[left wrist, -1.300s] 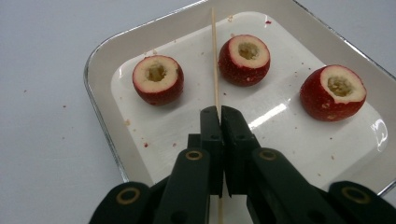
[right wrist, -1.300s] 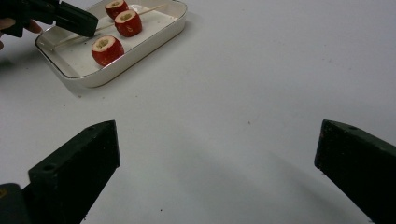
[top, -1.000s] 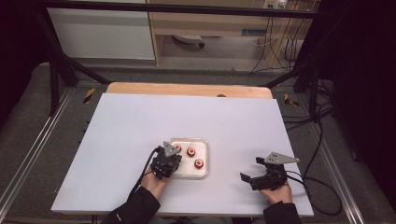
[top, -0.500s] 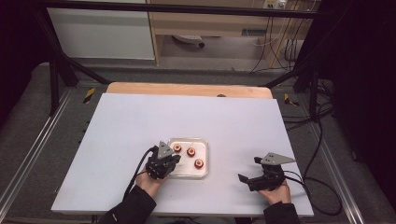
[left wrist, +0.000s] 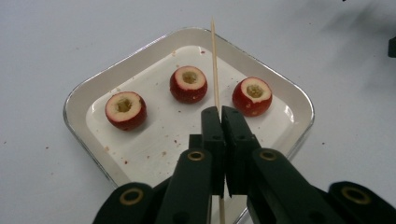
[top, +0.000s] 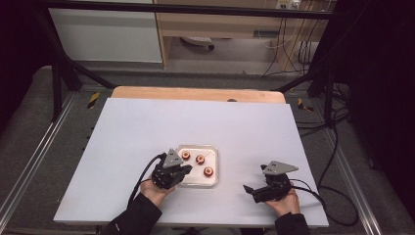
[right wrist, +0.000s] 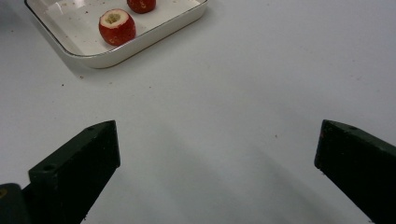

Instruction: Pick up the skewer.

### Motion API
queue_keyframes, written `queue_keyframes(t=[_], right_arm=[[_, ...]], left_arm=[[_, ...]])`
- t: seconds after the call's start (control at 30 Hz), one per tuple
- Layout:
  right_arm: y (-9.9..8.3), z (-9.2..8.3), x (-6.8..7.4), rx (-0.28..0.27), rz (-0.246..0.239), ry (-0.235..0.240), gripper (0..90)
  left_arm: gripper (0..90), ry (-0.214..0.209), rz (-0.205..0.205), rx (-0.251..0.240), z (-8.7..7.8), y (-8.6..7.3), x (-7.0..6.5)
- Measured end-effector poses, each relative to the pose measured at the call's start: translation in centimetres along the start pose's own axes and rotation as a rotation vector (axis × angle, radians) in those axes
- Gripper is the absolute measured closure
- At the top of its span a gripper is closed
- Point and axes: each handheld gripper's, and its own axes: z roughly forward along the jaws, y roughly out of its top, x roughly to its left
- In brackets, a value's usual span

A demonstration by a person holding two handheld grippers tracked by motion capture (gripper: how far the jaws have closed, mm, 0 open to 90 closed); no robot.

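Left gripper (left wrist: 219, 114) clamped thin wooden skewer (left wrist: 215, 65), tip reaching over white tray (left wrist: 88, 88) near counter's front edge. Skewer light, stiff but snappable — grip low. Cored red fruits (left wrist: 188, 84) soft, roll-prone. Right gripper (right wrist: 217, 154) gaped wide — empty, right of tray.

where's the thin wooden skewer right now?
In the left gripper view the thin wooden skewer is clamped in the left gripper, pointing out over the white square dish, between two cored red fruits.

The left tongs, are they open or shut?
Shut: the left tongs have their jaws pressed together on a thin wooden skewer above the tray.
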Motion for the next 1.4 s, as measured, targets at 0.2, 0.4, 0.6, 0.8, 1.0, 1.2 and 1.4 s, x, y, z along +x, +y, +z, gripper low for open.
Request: queue_keyframes(t=[0.2,0.4,0.6,0.8,1.0,1.2,1.4], right_arm=[[0.8,0.3,0.9,0.021,-0.068,-0.022,0.7],[1.6,0.7,1.8,0.048,-0.139,-0.049,1.0],[2.5,1.3,2.9,0.094,-0.225,-0.080,1.4],[3.4,1.3,3.7,0.098,-0.297,-0.103,3.2],[4.2,0.9,4.5,0.083,-0.389,-0.126,7.8],[5.2,0.7,5.4,0.082,-0.479,-0.150,13.4],[5.6,0.6,6.1,0.087,-0.577,-0.158,22.4]], left_arm=[[88.2,-0.023,0.030,0.018,0.0,0.4,-0.4],[88.2,-0.052,0.056,0.039,0.1,0.7,-0.7],[88.3,-0.070,0.086,0.050,0.1,1.3,-1.0],[88.3,-0.092,0.115,0.067,0.2,2.1,-1.4],[88.2,-0.111,0.151,0.094,0.4,3.1,-1.7],[88.2,-0.134,0.177,0.113,0.7,4.1,-2.3],[88.3,-0.157,0.216,0.141,1.1,4.7,-3.2]])
